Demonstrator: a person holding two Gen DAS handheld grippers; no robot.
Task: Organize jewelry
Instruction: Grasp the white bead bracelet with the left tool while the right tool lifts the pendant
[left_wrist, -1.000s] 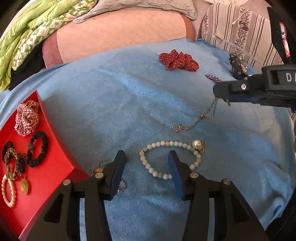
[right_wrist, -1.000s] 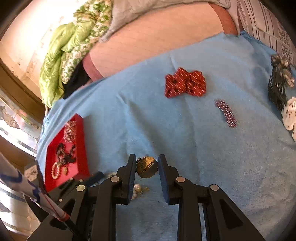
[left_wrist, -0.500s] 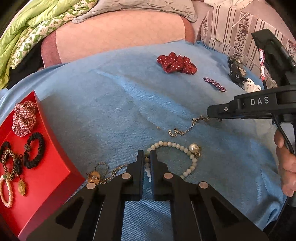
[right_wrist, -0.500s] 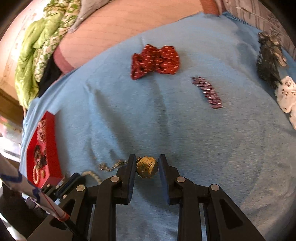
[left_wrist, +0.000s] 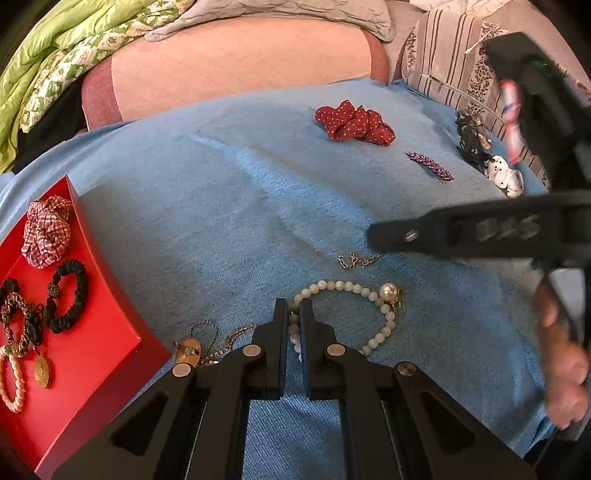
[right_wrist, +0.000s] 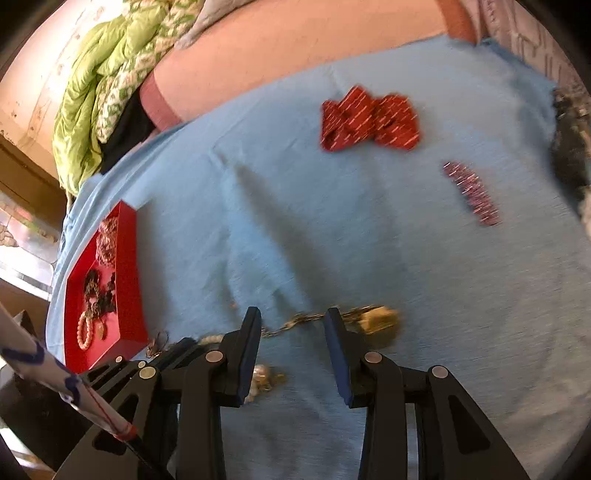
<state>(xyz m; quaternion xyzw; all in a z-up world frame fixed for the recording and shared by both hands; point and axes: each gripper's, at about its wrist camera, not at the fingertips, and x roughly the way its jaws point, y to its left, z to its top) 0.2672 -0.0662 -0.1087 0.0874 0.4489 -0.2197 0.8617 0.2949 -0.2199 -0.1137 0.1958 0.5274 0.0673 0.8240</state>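
Two grippers worked over the blue cloth (left_wrist: 229, 221) covering the bed, with the red tray (left_wrist: 92, 354) as the landmark at its left edge. The left gripper (left_wrist: 294, 314) had its fingers pinched together on the pearl bracelet (left_wrist: 354, 288), which lay on the cloth just to the right of the tray; the beads ran between the fingers and the rest of the loop, with its larger pearl and gilt clasp, trailed further right. The right gripper (right_wrist: 291, 325) stood with its fingers spread apart and gripping nothing, a gold chain with pendant (right_wrist: 376, 319) lying across the gap, the pendant just beyond the right finger and farther from the tray than the bracelet. The tray already held a checked scrunchie (left_wrist: 46, 236), a black scrunchie (left_wrist: 68, 295) and several necklaces. A small gold pendant necklace (left_wrist: 192, 349) lay on the cloth touching the tray's near corner. The bracelet was probably light and limp, its smooth round beads likely to roll or slip out of a flat pinch; taking it across the strand between two beads, or near the clasp, seemed safest. The thin chain would drape and could snag on the cloth.
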